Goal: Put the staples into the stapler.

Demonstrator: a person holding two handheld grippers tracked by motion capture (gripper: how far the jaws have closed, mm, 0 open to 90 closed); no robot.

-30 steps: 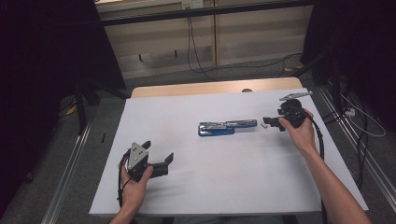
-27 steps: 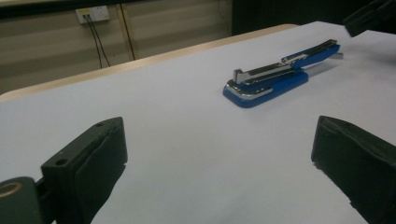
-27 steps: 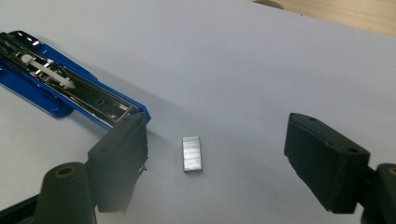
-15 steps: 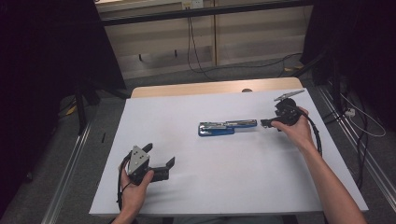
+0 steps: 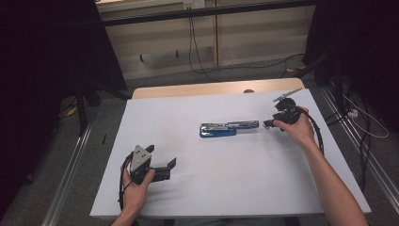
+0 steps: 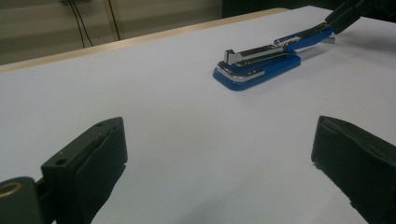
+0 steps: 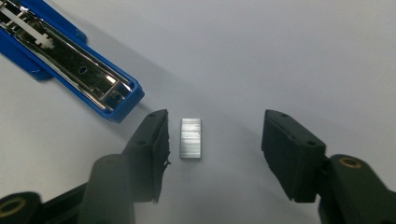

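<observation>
High view: blue stapler (image 5: 225,128) lying opened out mid-desk (image 5: 188,108), long axis running left to right, its far end pointing at the right gripper (image 5: 269,123). Right gripper just off that end, tipped down toward the white surface. Left gripper (image 5: 170,167) resting well apart, near the front-left of the desk, fingers spread wide, nothing between them.

Left gripper view: two black fingers (image 6: 98,149) standing far apart over bare white desk. Stapler (image 6: 261,60) well ahead and to the right, top arm lifted off the base, the other gripper just touching in at its far tip.

Right gripper view: fingers (image 7: 149,144) open, straddling a small strip of staples (image 7: 190,138) flat on the desk. Strip sitting close beside one finger, wide gap to the other, long axis running along the fingers and away from the camera. Stapler's open magazine (image 7: 88,79) up and to the left of the strip, close by.

Judgement: right hand plainly nearer; closing squarely across the strip's short width looks the move, with the off-centre strip likely sliding first.
</observation>
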